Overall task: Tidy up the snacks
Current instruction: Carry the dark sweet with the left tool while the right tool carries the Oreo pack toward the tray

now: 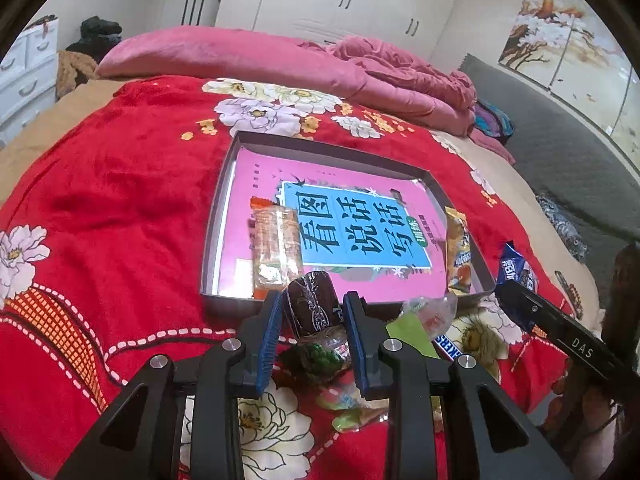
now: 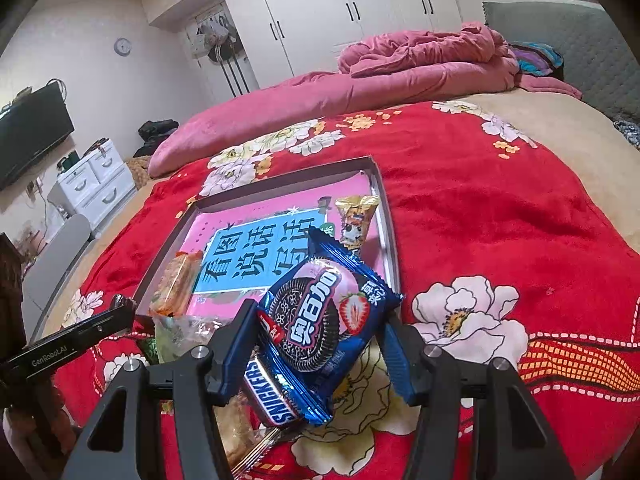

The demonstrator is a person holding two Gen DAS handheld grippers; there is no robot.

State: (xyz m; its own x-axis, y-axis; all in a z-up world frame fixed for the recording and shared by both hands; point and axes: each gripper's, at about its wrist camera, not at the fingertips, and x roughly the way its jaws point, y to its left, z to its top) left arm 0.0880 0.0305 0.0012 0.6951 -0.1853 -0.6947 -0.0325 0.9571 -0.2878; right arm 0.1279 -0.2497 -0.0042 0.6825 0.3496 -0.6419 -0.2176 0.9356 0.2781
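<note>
A shallow grey box point(image 1: 224, 208) point(image 2: 386, 216) lies on the red floral blanket, a pink and blue book flat inside it. An orange cracker pack point(image 1: 276, 244) point(image 2: 178, 280) and a yellow snack pack point(image 1: 458, 252) point(image 2: 356, 216) rest in the box. My left gripper point(image 1: 314, 310) is shut on a dark brown wrapped snack point(image 1: 314, 304), held just before the box's near edge. My right gripper point(image 2: 320, 324) is shut on a blue Oreo strawberry pack point(image 2: 320, 316) point(image 1: 514, 266), lifted above a Snickers bar point(image 2: 272, 396) point(image 1: 448, 346).
Loose snacks lie heaped on the blanket under the grippers, among them a green clear-wrapped pack point(image 1: 424, 316) point(image 2: 180, 332). Pink bedding point(image 1: 360, 76) is piled at the far side. White drawers point(image 2: 94, 184) and a television point(image 2: 32, 132) stand beyond the bed's left edge.
</note>
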